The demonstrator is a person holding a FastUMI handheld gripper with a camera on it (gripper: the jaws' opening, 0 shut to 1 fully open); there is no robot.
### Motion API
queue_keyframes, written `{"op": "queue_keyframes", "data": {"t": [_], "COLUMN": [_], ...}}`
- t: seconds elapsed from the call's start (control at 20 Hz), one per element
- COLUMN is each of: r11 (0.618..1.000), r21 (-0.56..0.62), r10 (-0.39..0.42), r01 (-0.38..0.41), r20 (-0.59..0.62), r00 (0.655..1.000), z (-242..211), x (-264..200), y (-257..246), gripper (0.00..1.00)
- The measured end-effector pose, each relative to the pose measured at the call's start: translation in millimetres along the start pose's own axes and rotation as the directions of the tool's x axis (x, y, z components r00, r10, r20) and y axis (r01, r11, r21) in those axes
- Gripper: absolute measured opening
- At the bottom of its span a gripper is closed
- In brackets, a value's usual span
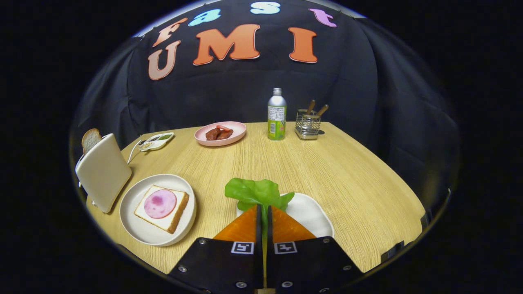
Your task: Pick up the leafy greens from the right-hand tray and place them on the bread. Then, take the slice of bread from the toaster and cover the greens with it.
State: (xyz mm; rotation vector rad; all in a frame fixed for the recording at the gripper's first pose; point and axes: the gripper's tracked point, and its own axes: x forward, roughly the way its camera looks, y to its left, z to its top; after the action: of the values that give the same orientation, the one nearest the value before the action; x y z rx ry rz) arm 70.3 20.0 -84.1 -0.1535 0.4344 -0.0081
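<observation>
Bread: two slices – one with ham on the round plate, one in the toaster beside that plate.
Leafy greens: one, over the tray right of the plate.
Gripper: level, fingers clamped on the greens.

The greens are bright green, the tray and plate white, and the table pale wood-grain. The bread is white with a brown crust under pink ham. A pink dish holds red-brown pieces; the toaster is cream.
</observation>
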Motion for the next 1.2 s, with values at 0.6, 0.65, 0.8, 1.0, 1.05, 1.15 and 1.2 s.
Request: {"op": "queue_keyframes", "data": {"t": [0.6, 0.65, 0.8, 1.0, 1.05, 1.15, 1.2], "r11": [0.986, 0.984, 0.977, 0.966, 0.964, 0.961, 0.960], "r21": [-0.086, -0.086, -0.095, -0.119, -0.121, -0.127, -0.127], "r10": [0.148, 0.160, 0.194, 0.232, 0.240, 0.246, 0.250], "r01": [-0.145, -0.157, -0.192, -0.229, -0.238, -0.245, -0.249], "r20": [0.030, 0.030, 0.021, 0.010, 0.005, -0.007, -0.011], "r00": [0.988, 0.987, 0.981, 0.973, 0.971, 0.969, 0.968], "z": [17.3, 17.4, 14.6, 11.3, 9.9, 6.3, 4.6], "x": [-11.3, -10.6, -8.4, -4.4, -2.5, 1.4, 3.5], "y": [93.6, 101.9, 123.3, 150.6, 155.6, 164.4, 168.2], "gripper": [0.04, 0.04, 0.04, 0.04, 0.04, 0.04, 0.04]}}
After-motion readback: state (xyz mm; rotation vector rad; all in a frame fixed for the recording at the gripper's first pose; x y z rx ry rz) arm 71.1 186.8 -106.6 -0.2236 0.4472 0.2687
